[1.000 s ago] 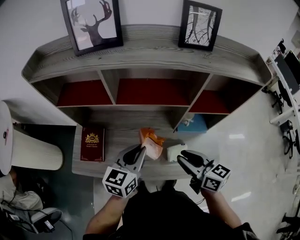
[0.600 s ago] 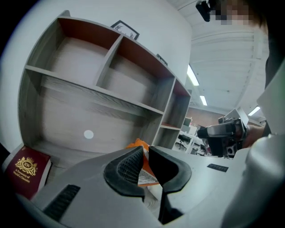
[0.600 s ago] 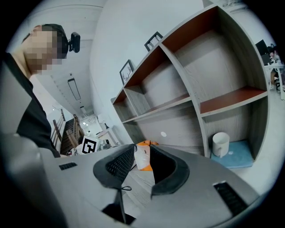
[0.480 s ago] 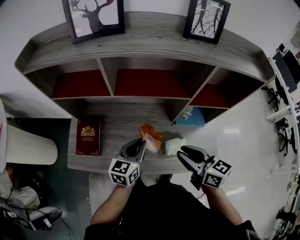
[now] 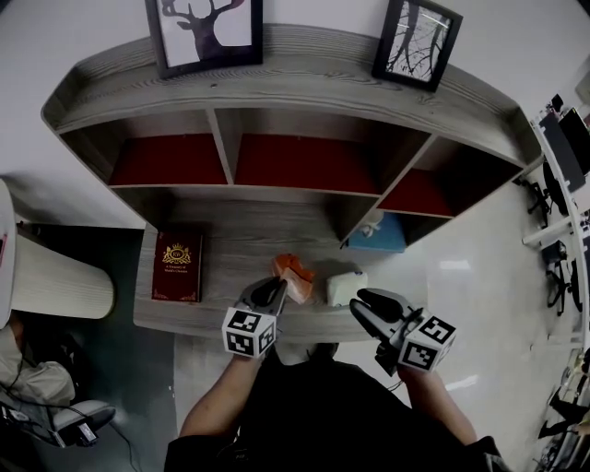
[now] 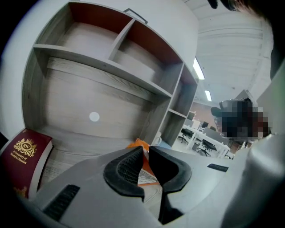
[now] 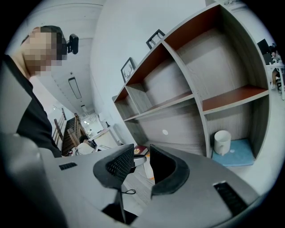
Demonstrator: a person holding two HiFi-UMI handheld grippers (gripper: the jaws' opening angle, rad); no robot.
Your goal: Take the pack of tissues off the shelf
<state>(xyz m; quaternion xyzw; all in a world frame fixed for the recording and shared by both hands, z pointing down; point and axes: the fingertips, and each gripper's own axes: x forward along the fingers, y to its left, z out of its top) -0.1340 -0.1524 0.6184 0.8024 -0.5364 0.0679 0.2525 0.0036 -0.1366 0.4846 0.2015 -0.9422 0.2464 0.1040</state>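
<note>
Left gripper (image 5: 271, 295) pinches only the crinkly orange plastic tissue pack's (image 5: 296, 274) near edge, so it may slip; right gripper (image 5: 362, 306), at its three o'clock, stands spread, empty

1. I see a grey wooden shelf (image 5: 304, 78) with red-backed compartments. On its top board stand a deer picture (image 5: 205, 28) at the left and a second framed picture (image 5: 417, 41) at the right.
2. A red book (image 5: 177, 266) lies flat at the left end of the wide lower board (image 5: 240, 244).
3. Near that board's front edge are an orange pack of tissues (image 5: 293, 275) and, just right of it, a white box (image 5: 346, 286). I can't tell whether the pack rests on the wood.
4. In the lower right compartment lies a blue mat (image 5: 383, 241) with a white mug (image 7: 221, 141) on it.
</note>
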